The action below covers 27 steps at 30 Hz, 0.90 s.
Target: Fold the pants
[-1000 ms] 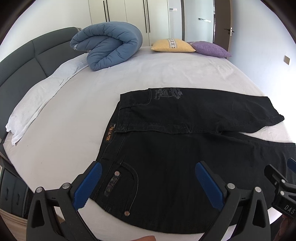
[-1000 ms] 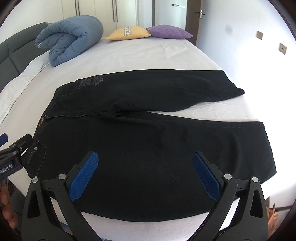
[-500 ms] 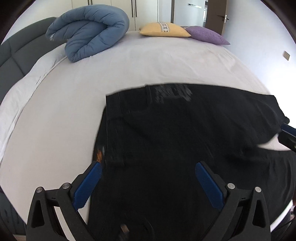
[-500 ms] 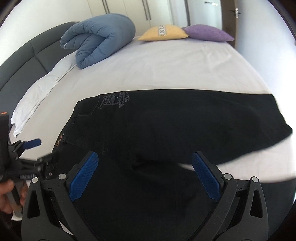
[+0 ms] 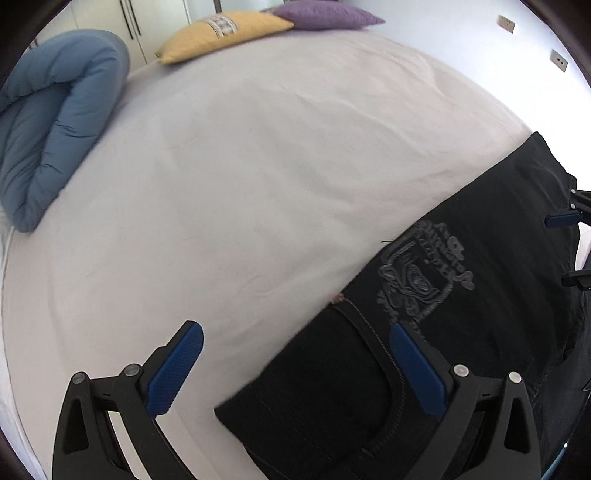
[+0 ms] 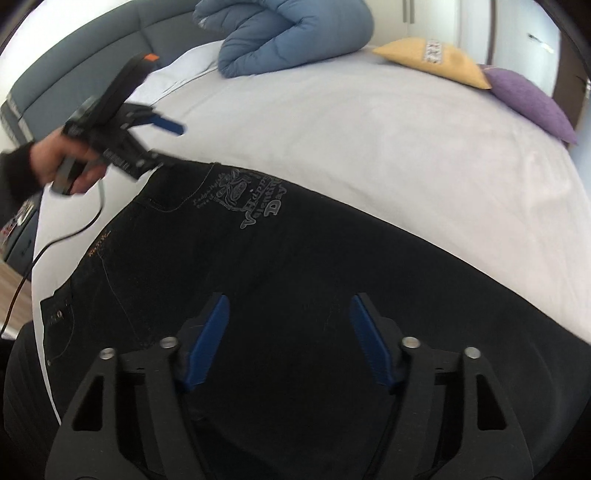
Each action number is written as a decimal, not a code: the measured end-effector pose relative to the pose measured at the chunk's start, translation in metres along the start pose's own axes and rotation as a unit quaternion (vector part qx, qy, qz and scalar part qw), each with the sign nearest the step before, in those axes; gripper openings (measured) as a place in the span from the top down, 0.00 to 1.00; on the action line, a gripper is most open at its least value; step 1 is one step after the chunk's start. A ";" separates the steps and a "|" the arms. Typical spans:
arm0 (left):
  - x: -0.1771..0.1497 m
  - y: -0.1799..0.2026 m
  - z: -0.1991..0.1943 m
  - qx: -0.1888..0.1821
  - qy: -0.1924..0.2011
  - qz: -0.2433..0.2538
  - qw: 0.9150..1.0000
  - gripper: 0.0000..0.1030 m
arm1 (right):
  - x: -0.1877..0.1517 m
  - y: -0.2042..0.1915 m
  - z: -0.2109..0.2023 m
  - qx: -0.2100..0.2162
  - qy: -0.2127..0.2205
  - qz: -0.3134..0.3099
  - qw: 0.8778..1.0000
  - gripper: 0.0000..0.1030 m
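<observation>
Black pants lie flat on the white bed, with a grey embroidered crest near the waistband. My left gripper is open, low over the far waistband corner; its right finger is over the cloth, its left over the sheet. It also shows in the right wrist view, open at that corner. My right gripper is open, jaws wide, hovering over the middle of the pants. Its fingers show at the right edge of the left wrist view.
A rolled blue duvet lies at the head of the bed. A yellow pillow and a purple pillow lie at the far side. The white sheet stretches beyond the pants. A grey headboard is at the left.
Both grippers have moved forward over the pants toward the far edge. The left one swung to the far waistband corner. The right one's jaws are narrower than before.
</observation>
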<state>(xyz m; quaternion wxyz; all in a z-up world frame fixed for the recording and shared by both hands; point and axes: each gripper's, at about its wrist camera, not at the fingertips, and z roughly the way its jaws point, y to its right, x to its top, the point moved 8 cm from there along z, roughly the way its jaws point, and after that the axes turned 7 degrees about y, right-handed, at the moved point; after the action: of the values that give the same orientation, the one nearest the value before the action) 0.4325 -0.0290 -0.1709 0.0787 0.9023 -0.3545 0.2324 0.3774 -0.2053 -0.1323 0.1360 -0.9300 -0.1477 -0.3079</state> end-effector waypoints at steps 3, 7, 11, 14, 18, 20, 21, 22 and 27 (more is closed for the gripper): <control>-0.005 0.004 0.027 -0.026 -0.045 0.021 0.998 0.15 | 0.003 0.002 0.010 0.011 -0.003 -0.011 1.000 0.39; -0.009 0.008 0.038 -0.049 -0.069 0.025 0.996 0.26 | 0.014 -0.005 0.025 0.027 -0.007 -0.027 0.999 0.39; -0.010 0.014 0.027 -0.044 -0.069 0.035 0.996 0.84 | 0.029 -0.015 0.034 0.035 -0.014 -0.059 0.998 0.49; -0.008 0.021 0.013 -0.022 -0.054 0.053 0.997 0.94 | 0.041 -0.026 0.043 0.039 -0.025 -0.090 0.995 0.61; -0.007 0.030 -0.023 -0.014 -0.002 0.062 0.998 0.95 | 0.054 -0.033 0.054 0.028 -0.039 -0.132 0.990 0.67; -0.014 0.036 -0.038 -0.011 0.014 0.066 0.998 0.95 | 0.064 -0.037 0.059 0.022 -0.042 -0.151 0.987 0.67; -0.017 0.041 -0.044 -0.007 0.023 0.069 0.997 0.95 | 0.067 -0.037 0.065 0.018 -0.043 -0.158 0.986 0.67; -0.021 0.043 -0.048 -0.003 0.030 0.072 0.997 0.95 | 0.073 -0.038 0.069 0.017 -0.043 -0.165 0.985 0.67; -0.026 0.050 -0.059 0.008 0.049 0.075 0.996 0.95 | 0.084 -0.045 0.083 0.023 -0.071 -0.193 0.978 0.67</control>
<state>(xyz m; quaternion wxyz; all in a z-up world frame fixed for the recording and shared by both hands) 0.3610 -0.0318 -0.1326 0.0708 0.8611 -0.4154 0.2844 0.4697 -0.1191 -0.1371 0.0843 -0.9000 -0.3410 -0.2581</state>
